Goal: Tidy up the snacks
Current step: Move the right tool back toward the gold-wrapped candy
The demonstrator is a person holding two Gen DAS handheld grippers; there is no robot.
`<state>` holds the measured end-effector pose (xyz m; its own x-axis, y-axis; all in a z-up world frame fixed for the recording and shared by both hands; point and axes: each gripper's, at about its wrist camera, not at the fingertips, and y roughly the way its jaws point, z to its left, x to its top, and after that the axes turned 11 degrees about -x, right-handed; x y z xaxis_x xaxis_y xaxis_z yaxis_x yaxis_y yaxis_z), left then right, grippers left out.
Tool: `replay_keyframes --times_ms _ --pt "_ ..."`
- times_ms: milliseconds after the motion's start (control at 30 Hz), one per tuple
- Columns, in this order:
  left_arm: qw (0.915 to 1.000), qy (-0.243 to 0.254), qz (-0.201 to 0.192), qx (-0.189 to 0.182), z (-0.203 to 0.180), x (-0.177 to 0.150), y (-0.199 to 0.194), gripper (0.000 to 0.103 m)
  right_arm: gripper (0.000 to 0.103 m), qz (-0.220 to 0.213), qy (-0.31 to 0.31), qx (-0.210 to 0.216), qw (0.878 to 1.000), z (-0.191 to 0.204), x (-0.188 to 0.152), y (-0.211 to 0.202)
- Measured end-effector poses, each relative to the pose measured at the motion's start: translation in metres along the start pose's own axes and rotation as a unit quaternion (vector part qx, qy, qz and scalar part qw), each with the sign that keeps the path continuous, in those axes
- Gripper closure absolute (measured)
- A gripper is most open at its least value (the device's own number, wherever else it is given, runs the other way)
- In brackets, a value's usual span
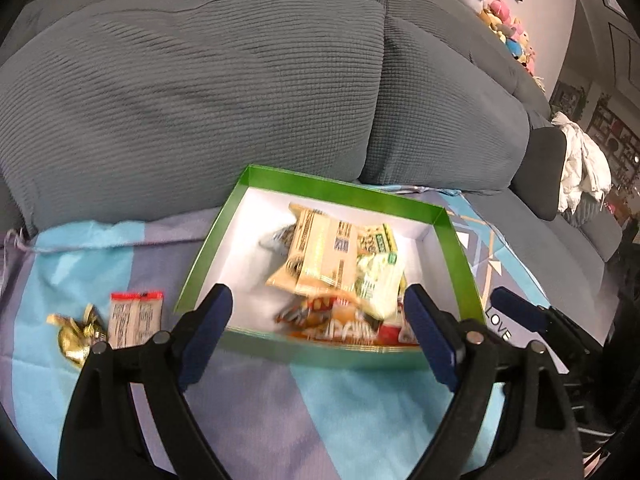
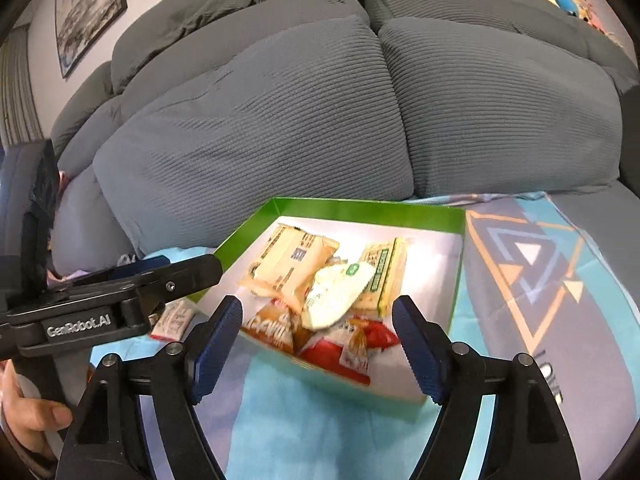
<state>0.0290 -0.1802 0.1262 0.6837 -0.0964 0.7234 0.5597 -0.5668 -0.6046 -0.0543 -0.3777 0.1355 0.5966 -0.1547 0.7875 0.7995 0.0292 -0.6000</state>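
A gold candy [image 1: 76, 338] sits at 9 o'clock on the blue cloth [image 1: 340, 412]. Just right of it lies a small red packet [image 1: 134, 318]. The left claw [image 1: 318, 330] is wide and holds nothing. The green box [image 1: 256, 204] sits at 12 o'clock from it, full of snack packs [image 1: 330, 256]. The right claw [image 2: 318, 336] is wide too, empty, with the box at 12 o'clock.

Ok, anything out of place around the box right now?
Yes. Two snacks lie outside the green box, on the cloth to its left: a red-topped packet and a gold-wrapped candy. The rest are piled loosely inside. Both hand-held grippers are open and empty.
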Motion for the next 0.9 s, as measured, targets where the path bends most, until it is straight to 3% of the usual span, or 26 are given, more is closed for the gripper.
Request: replay_keyframes --times_ms 467,900 --pt "0.9985 -0.052 -0.014 0.001 0.030 -0.060 -0.053 0.015 0.023 0.014 -0.037 0.038 0.998 0.024 -0.043 -0.032" --pt "0.9873 -0.148 -0.040 0.040 0.111 -0.125 -0.111 0.012 0.023 0.074 -0.105 0.083 0.988 0.077 -0.077 -0.014"
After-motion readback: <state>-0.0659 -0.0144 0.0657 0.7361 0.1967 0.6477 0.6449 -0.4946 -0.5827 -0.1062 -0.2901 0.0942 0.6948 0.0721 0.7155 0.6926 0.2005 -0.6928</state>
